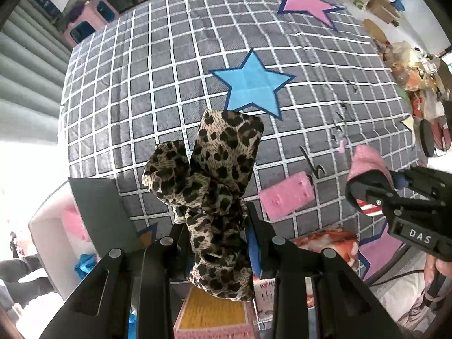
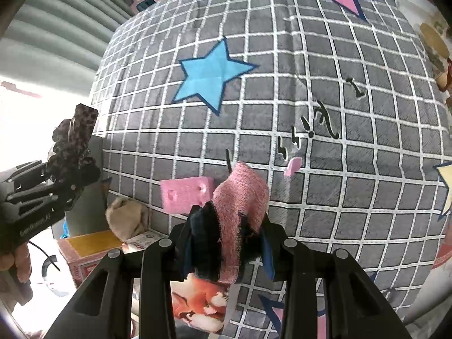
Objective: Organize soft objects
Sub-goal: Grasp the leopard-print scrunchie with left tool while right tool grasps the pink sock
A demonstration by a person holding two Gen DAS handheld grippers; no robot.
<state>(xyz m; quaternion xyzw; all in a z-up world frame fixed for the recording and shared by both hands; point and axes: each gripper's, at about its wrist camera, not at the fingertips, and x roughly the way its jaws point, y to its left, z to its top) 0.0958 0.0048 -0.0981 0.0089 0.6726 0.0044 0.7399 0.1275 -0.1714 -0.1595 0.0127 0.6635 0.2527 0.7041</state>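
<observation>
A grey bedsheet [image 2: 339, 197] with a white grid pattern covers the surface and fills most of both views. A blue star [image 1: 254, 87] is printed near its centre, and a pink star [image 1: 306, 1] sits toward one o'clock from it, close to the far edge. Black handwritten marks [image 2: 325, 121] lie at about four o'clock from the blue star. A pale green ribbed wall [image 1: 25, 65] rises at nine to ten o'clock beyond the sheet. Pink bins with dark openings [image 1: 90, 19] stand at eleven o'clock. A heap of assorted clutter [image 1: 415, 67] lines the sheet's edge at about three o'clock.
</observation>
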